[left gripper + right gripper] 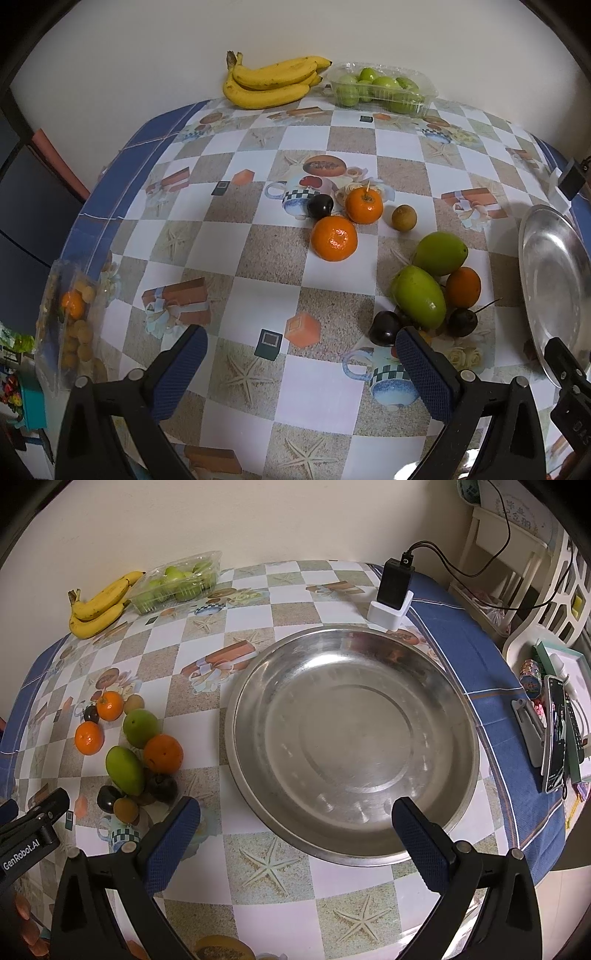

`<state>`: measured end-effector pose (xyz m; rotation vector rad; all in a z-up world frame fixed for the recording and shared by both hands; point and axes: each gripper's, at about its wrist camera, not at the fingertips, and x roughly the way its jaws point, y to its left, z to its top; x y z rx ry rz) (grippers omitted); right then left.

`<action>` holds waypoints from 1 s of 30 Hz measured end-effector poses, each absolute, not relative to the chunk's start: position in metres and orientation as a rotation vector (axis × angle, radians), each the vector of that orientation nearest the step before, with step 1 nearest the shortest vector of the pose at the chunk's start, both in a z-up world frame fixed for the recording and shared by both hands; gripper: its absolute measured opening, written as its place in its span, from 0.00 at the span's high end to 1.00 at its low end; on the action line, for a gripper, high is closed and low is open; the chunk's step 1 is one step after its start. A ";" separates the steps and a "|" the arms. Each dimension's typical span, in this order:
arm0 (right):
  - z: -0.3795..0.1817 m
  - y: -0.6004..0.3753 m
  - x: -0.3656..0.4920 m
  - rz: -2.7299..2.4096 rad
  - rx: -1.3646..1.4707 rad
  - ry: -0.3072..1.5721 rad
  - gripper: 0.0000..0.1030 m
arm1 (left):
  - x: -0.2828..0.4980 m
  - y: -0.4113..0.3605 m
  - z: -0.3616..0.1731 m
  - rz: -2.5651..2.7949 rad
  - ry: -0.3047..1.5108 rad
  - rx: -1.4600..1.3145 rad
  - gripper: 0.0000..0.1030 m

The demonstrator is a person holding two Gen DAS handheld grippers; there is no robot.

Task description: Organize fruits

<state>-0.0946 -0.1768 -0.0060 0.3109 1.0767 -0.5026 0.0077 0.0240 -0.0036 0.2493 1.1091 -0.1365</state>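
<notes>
Left tongs (301, 363) spread wide, empty, low over desk (258, 240). Open checkered room ahead and left; blue cloth edge left. Loose fruits (421, 295) cluster right, one dark fruit just beside right pad. Clear tub (384, 90) of green fruit by bananas (273, 83) at far wall.

Right tongs (295, 836) gaping too, empty, straddling near rim of steel plate (354, 738). Plate bare. Fruits left of plate. Left tool reads "GenRobot.AI".

Loose fruits (136, 746) lie on the table (295, 886) left of the metal dish (354, 738). Bananas (99, 607) and a fruit punnet (177, 583) sit behind, by the wall.
</notes>
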 end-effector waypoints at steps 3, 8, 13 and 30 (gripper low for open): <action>-0.006 -0.177 -0.095 -0.503 0.311 1.076 0.00 | 0.009 0.024 -0.004 -0.134 1.112 0.250 0.00; -0.006 -0.177 -0.095 -0.504 0.311 1.077 0.00 | 0.010 0.026 -0.005 -0.122 1.118 0.243 0.00; -0.006 -0.176 -0.095 -0.503 0.311 1.079 0.00 | 0.010 0.028 -0.005 -0.119 1.124 0.230 0.00; -0.008 -0.175 -0.094 -0.501 0.316 1.084 0.00 | 0.012 0.031 -0.005 -0.108 1.129 0.210 0.00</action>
